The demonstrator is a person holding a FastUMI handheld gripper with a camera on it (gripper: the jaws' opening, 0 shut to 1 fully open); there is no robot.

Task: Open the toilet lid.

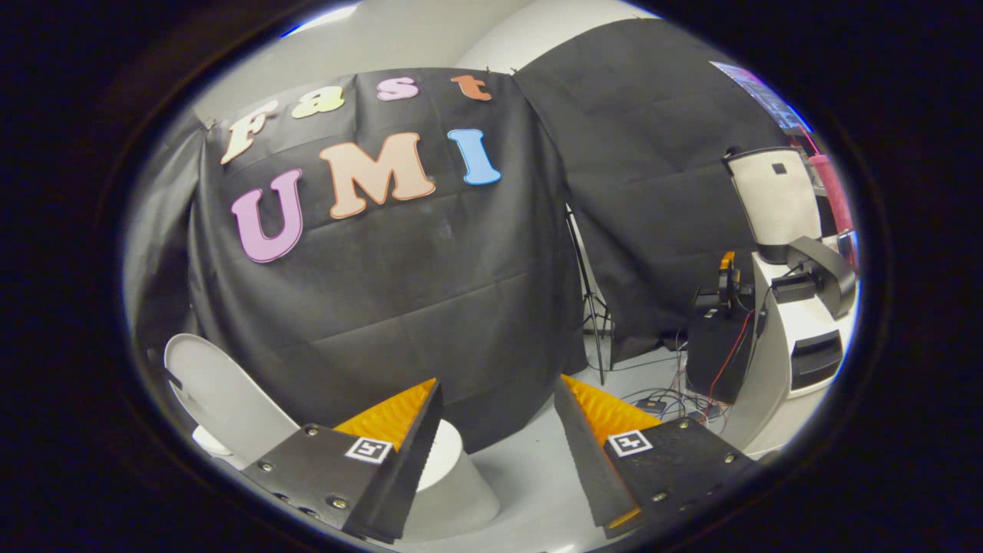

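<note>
A: Gripper (498,430) spread wide, nothing between the fingers. Floor (530,468) shows through the gap.

B: And the toilet?

A: Low and to the left. Bowl (449,480) sits just beyond and partly behind the left finger. The lid (223,399) stands tilted up, further left, leaning back toward the black cloth wall (399,307).

B: So already raised?

A: Looks that way; I'd judge the lift mostly or fully done. Hinge is hidden by the finger, so can't tell if the lid rests fully back.

B: How to finish well?

A: If it needs more, bring the gripper left, put one finger flat against the lid's inner face near the top edge, push gently back. No pinching. Stay off the seat rim.

B: Anything else about?

A: White machine (791,292) and loose cables (676,392) well off to the right, tripod stand (591,307) by the cloth. Keep away.
</note>
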